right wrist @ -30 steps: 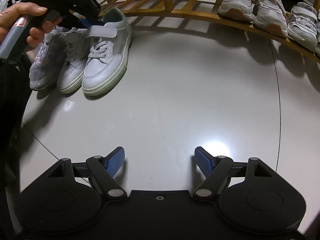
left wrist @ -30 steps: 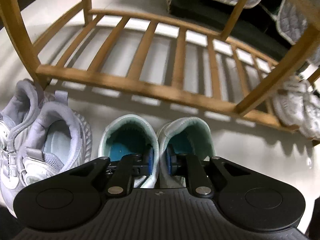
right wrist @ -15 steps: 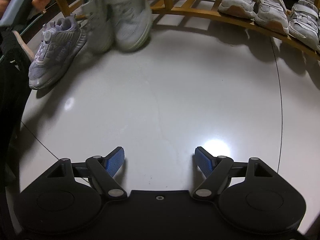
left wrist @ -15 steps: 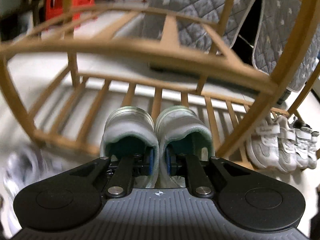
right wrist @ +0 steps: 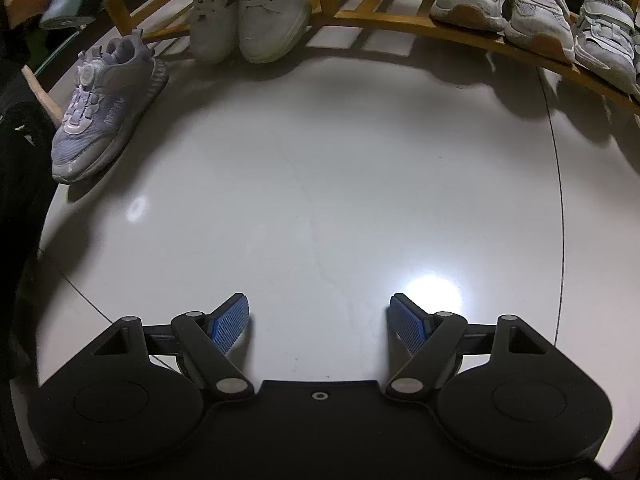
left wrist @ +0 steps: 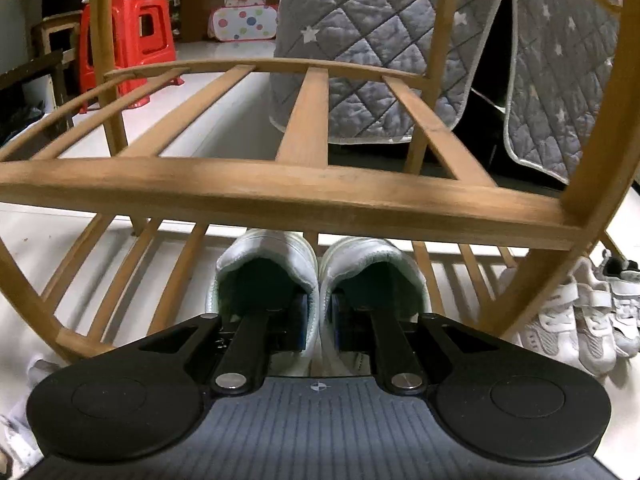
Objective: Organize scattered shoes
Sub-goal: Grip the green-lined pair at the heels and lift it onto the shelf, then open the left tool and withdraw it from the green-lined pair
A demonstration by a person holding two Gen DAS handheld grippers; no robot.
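Observation:
My left gripper point(left wrist: 319, 326) is shut on a pair of white sneakers with mint lining point(left wrist: 320, 276), one finger inside each shoe, pinching their inner walls together. The pair hangs tilted over the lower slats of the wooden shoe rack point(left wrist: 280, 196), just under its middle shelf. In the right wrist view the same pair point(right wrist: 248, 4) shows at the top, held off the floor by a hand. A lilac sneaker point(right wrist: 104, 108) lies on the floor at the left. My right gripper point(right wrist: 319, 322) stands open over bare floor, nothing between its fingers.
Several white sneakers point(right wrist: 516, 4) line the rack's bottom shelf at the right, also visible as white sneakers point(left wrist: 576, 320) in the left wrist view. A grey quilted cover point(left wrist: 380, 40) hangs behind the rack. A red plastic stool point(left wrist: 128, 40) stands at the back left. Glossy floor point(right wrist: 320, 200) fills the middle.
My left gripper has lifted the white pair off the floor beside the lilac sneaker and carried it up toward the rack's lower shelf. The right gripper has not moved.

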